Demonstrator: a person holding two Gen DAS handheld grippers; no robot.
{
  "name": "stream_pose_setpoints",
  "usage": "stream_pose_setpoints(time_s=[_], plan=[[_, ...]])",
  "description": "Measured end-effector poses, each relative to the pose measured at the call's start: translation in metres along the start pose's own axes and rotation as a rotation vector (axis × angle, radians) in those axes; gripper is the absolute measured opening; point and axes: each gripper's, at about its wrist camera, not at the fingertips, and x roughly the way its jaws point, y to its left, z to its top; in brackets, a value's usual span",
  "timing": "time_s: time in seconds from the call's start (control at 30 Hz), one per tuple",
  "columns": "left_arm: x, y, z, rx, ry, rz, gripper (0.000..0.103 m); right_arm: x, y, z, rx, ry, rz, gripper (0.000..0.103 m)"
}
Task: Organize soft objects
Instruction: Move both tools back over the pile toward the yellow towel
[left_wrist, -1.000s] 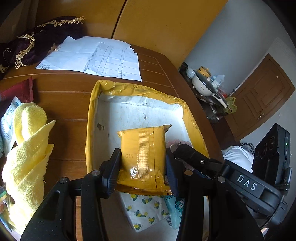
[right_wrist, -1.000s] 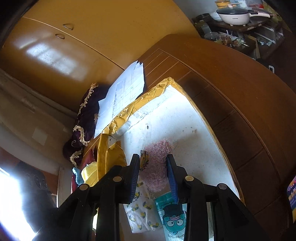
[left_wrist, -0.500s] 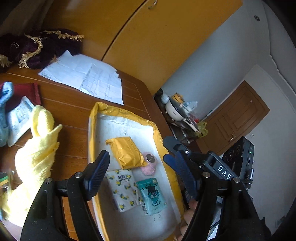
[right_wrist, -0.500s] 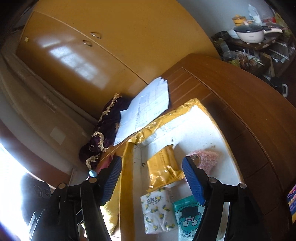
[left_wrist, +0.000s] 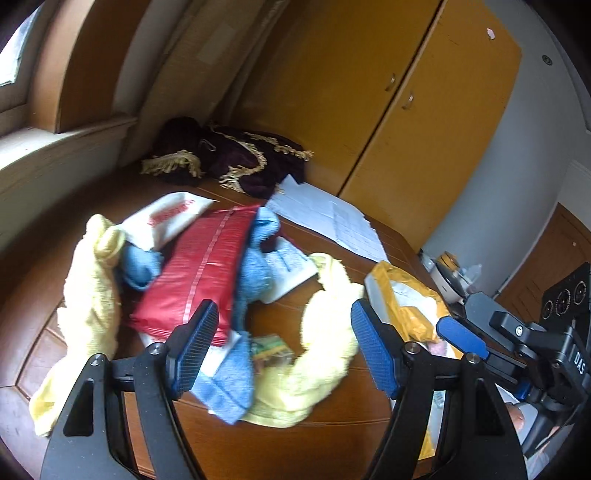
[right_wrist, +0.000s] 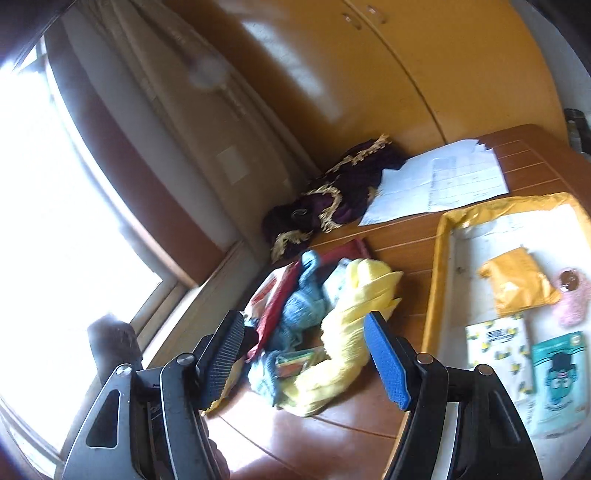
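Both claws, left claw (left_wrist: 282, 345) and right claw (right_wrist: 304, 356), hover jaws apart (empty) above the yellow towel (right_wrist: 343, 354).

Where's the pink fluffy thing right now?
In the right wrist view the pink fluffy item lies inside the tray at the far right edge, touching the yellow packet on its left, above the teal pack.

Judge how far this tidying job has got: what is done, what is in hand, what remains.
Done: four small items lie in the tray, including a yellow packet and a pink puff. In hand: nothing; the left gripper and right gripper are open, facing the pile. Left: yellow towel, blue cloth, red packet.
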Motion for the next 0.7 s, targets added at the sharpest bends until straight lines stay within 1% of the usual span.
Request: stream_pose_setpoints(time_s=[0.07,0.1,0.17,0.2,0.23,0.37,0.43,0.57,0.63,0.7], plan=[[0.002,0.015,-0.001,-0.024,-0.003,0.028,0.074,0.016,0.010,-0.007,-0.031,0.037,0.005,0.071],[0.004,0.021,-0.002,-0.033,-0.005,0.035,0.074,0.025,0.012,-0.010,-0.043,0.057,-0.006,0.071],[0.008,0.028,-0.007,-0.036,0.002,0.072,0.074,0.037,0.012,-0.016,-0.047,0.093,-0.027,0.071],[0.009,0.028,-0.008,-0.033,0.018,0.074,0.074,0.042,0.010,-0.018,-0.041,0.112,-0.040,0.071],[0.009,0.028,-0.007,-0.036,0.022,0.057,0.074,0.044,0.007,-0.019,-0.033,0.123,-0.045,0.071],[0.006,0.025,-0.009,-0.031,0.012,0.046,0.074,0.046,-0.001,-0.018,-0.007,0.146,-0.074,0.071],[0.003,0.025,-0.009,-0.034,0.002,0.043,0.074,0.050,0.000,-0.014,-0.006,0.165,-0.129,0.071],[0.002,0.028,-0.008,-0.049,-0.006,0.047,0.074,0.070,0.003,0.001,0.020,0.224,-0.297,0.071],[0.001,0.031,-0.007,-0.064,-0.009,0.049,0.074,0.082,-0.002,0.002,0.040,0.249,-0.327,0.071],[-0.001,0.035,-0.005,-0.082,-0.017,0.048,0.074,0.092,-0.005,-0.001,0.031,0.261,-0.351,0.071]])
